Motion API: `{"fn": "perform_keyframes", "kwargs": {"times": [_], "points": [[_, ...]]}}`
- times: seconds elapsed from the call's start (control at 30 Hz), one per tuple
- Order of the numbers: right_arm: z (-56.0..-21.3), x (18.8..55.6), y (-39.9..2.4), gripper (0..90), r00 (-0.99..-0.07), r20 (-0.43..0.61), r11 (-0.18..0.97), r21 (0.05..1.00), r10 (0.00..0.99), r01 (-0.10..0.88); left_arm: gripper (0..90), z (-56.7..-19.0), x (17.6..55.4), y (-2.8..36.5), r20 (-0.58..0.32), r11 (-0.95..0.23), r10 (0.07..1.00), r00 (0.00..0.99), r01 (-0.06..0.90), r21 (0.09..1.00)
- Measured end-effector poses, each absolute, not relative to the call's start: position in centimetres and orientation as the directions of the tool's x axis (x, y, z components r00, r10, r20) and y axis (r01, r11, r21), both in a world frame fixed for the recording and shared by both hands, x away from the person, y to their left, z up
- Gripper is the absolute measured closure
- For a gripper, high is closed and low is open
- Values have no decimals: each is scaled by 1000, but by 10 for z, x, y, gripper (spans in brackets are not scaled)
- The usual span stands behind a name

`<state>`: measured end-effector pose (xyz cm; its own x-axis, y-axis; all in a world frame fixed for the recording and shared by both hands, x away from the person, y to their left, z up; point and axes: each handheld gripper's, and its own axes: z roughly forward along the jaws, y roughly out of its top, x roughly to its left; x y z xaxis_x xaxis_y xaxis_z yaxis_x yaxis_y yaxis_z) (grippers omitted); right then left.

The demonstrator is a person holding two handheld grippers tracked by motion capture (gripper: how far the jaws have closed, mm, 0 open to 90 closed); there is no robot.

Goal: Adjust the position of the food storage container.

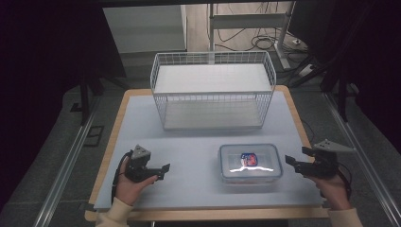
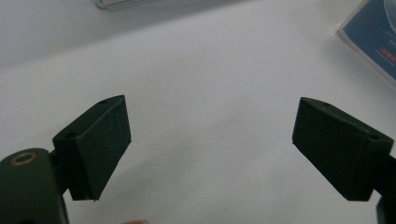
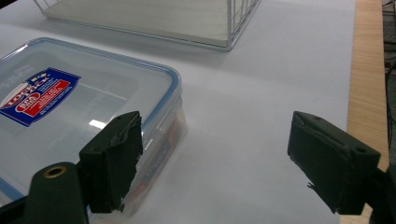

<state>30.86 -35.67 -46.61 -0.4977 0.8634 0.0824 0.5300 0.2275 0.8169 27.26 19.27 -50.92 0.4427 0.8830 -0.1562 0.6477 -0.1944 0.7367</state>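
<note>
Plastic food container [image 1: 250, 163], in front of the wire basket [image 1: 213, 90], looks rigid, light, slick-lidded; grip its short ends. Left gripper [image 1: 163, 170] and right gripper [image 1: 289, 161] gape, empty.

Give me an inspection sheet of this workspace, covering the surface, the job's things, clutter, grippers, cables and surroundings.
Surface: pale blue mat on a wood-edged table, flat, no spills seen.
Job's things: clear plastic container with a blue-rimmed lid and red-and-blue label, lid on, lying flat near the front right; white wire basket standing at the back, nothing in it.
Clutter: nothing seen.
Grippers: left gripper jaws open, nothing between them, apart from the container; right gripper jaws open, beside the container's right end, not gripping it.
Cables: black cable trails from the left gripper; loose cables on the floor behind the table.
Surroundings: dark curtains at both sides, metal frame legs behind, floor rails alongside.
</note>
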Motion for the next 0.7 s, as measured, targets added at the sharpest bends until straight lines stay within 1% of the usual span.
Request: {"fn": "perform_keyframes", "kwargs": {"times": [0.23, 0.27, 0.37, 0.4, 0.43, 0.47, 0.5, 0.53, 0.6, 0.67, 0.7], "points": [[-464, 308, -359, 197, -485, 86, 217, 817, 870, 535, 105, -507, 271, 193, -157, -192, 878, 452, 634, 749], [-463, 308, -360, 208, -481, 86, 215, 816, 873, 536, 105, -506, 271, 193, -156, -193, 878, 452, 634, 749], [-459, 312, -357, 277, -490, 95, 226, 800, 867, 555, 102, -504, 272, 194, -153, -190, 881, 448, 631, 752], [-459, 312, -357, 277, -490, 95, 226, 800, 867, 555, 102, -504, 273, 194, -155, -186, 883, 444, 631, 753], [-454, 316, -352, 308, -500, 94, 239, 793, 861, 561, 102, -505, 274, 194, -153, -188, 883, 444, 631, 752], [-454, 316, -352, 308, -500, 94, 239, 793, 861, 561, 102, -505, 274, 194, -153, -187, 884, 441, 635, 750], [-449, 319, -347, 342, -501, 88, 248, 787, 861, 565, 102, -505, 274, 194, -154, -190, 882, 445, 636, 748], [-449, 319, -347, 342, -501, 88, 248, 787, 861, 565, 102, -505, 274, 194, -156, -190, 880, 448, 635, 748], [-443, 325, -342, 440, -500, 80, 264, 771, 862, 579, 102, -505, 273, 194, -153, -194, 878, 454, 629, 753], [-441, 328, -339, 536, -493, 100, 261, 749, 864, 610, 102, -504, 273, 194, -159, -191, 874, 460, 624, 758], [-441, 328, -339, 536, -493, 100, 261, 749, 864, 610, 102, -504, 273, 194, -156, -196, 871, 465, 622, 758]]}}
